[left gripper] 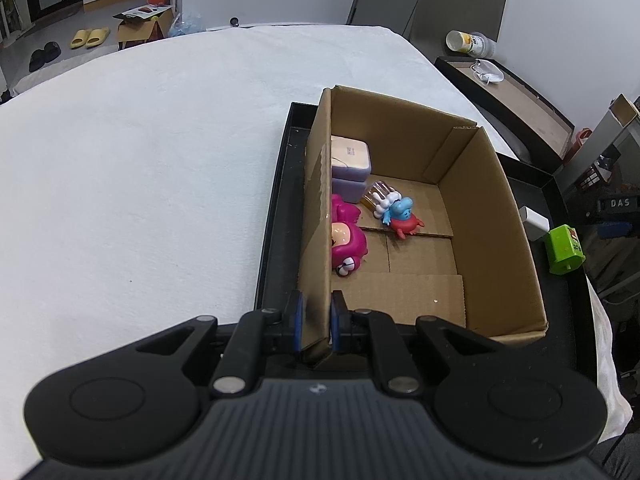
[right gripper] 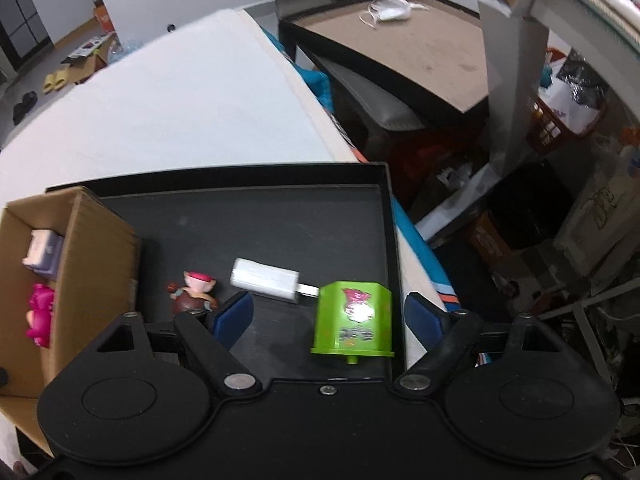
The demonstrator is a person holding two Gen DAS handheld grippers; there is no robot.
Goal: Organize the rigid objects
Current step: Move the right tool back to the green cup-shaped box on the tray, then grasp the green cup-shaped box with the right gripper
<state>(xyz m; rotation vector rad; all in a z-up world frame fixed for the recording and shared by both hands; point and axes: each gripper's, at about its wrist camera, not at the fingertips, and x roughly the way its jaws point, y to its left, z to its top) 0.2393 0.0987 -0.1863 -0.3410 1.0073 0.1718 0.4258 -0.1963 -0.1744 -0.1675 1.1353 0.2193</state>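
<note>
Fingers of the left gripper (left gripper: 314,322) pinch the near end of the cardboard box's (left gripper: 492,216) left wall, low centre of the frame. Inside the box lie a pink toy (left gripper: 348,240) and a blue-and-red figure (left gripper: 400,216). Right gripper (right gripper: 329,314) fingers stand wide apart, holding nothing; a green block (right gripper: 352,322) lies between them on the black tray (right gripper: 280,216), nearer the right finger.

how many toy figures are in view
3: a pink figure and a blue-and-red figure inside the cardboard box, and a small pink-hatted figure on the black tray. The box wall may hide more.
</note>
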